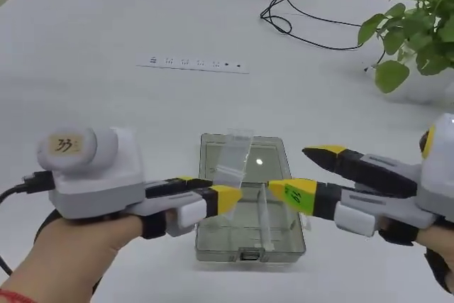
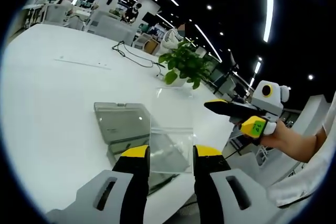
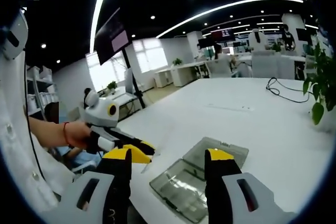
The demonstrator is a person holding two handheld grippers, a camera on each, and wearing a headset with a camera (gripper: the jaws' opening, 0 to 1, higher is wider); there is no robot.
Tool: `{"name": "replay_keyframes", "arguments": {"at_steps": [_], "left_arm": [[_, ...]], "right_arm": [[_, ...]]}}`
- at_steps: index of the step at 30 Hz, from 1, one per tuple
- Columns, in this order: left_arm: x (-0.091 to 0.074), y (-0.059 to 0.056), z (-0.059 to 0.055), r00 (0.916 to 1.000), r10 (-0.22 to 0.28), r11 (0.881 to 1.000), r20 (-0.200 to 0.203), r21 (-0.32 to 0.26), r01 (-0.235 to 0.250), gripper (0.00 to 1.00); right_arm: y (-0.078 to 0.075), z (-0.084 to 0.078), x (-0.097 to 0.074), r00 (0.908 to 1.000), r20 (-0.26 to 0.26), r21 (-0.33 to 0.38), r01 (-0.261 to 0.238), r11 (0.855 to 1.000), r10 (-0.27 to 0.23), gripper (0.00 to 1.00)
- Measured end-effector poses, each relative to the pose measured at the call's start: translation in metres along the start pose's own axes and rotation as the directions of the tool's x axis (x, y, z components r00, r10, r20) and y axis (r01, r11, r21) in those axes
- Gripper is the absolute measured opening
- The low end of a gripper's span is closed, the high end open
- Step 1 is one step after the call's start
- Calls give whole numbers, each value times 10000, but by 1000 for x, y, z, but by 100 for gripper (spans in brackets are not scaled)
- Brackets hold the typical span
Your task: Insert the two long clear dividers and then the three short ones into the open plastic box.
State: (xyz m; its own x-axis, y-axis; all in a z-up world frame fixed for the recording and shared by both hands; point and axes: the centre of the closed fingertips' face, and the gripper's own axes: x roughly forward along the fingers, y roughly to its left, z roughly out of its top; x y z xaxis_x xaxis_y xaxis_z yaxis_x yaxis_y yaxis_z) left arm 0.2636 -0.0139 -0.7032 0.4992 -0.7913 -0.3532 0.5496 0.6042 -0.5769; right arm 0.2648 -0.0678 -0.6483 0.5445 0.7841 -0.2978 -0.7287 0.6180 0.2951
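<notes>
A white office table (image 1: pixel 106 26) holds the open plastic box (image 1: pixel 284 250). Above it, the left gripper (image 1: pixel 228 198) has its jaws clamped on an upright clear divider (image 1: pixel 234 157). The right gripper (image 1: pixel 289 169) has its jaws apart and empty. The divider probably needs lowering straight down and kept vertical.

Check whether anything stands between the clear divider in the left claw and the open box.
Nothing visible blocks it. The left claw holds the divider just above the open box. The open right claw hovers over the box's right edge, beside that path.
</notes>
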Motion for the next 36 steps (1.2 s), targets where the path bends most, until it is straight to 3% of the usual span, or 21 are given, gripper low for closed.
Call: {"name": "replay_keyframes", "arguments": {"at_steps": [6,10,20,23,24,25,26,28,31,36], "left_arm": [[6,-6,-2,10000,-68,9997,-67,241,70,31],[6,-9,1,9999,-100,9991,-52,415,102,31],[7,-10,3,9998,-114,9959,-154,900,127,31],[7,-11,3,9998,-146,9954,-166,945,161,31],[7,-8,3,9998,-29,9934,-213,1147,53,20],[5,0,3,9991,328,9878,-274,1530,-283,13],[5,-3,4,9998,114,9885,-156,1513,-90,12],[4,-9,4,9997,-218,9960,-86,862,225,21],[6,-11,2,9995,-198,9901,-235,1385,229,22],[7,-14,0,9991,-327,9909,-279,1296,360,26]], "right_arm": [[6,-7,17,9995,-191,516,263,9983,-254,39],[7,-13,25,9986,-337,1375,449,9895,-407,31],[4,-23,36,9956,-653,2327,811,9692,-676,21],[5,-29,37,9942,-840,2872,881,9538,-665,8],[1,-28,36,9922,-716,3178,1194,9406,-1017,7],[5,-26,36,9941,-638,3685,1048,9237,-873,7],[3,-26,36,9938,-689,3341,1054,9366,-873,7],[1,-26,35,9917,-683,3270,1257,9366,-1092,6],[1,-27,36,9917,-741,3360,1237,9337,-1047,6],[0,-25,36,9912,-793,3368,1268,9330,-1061,6]]}}
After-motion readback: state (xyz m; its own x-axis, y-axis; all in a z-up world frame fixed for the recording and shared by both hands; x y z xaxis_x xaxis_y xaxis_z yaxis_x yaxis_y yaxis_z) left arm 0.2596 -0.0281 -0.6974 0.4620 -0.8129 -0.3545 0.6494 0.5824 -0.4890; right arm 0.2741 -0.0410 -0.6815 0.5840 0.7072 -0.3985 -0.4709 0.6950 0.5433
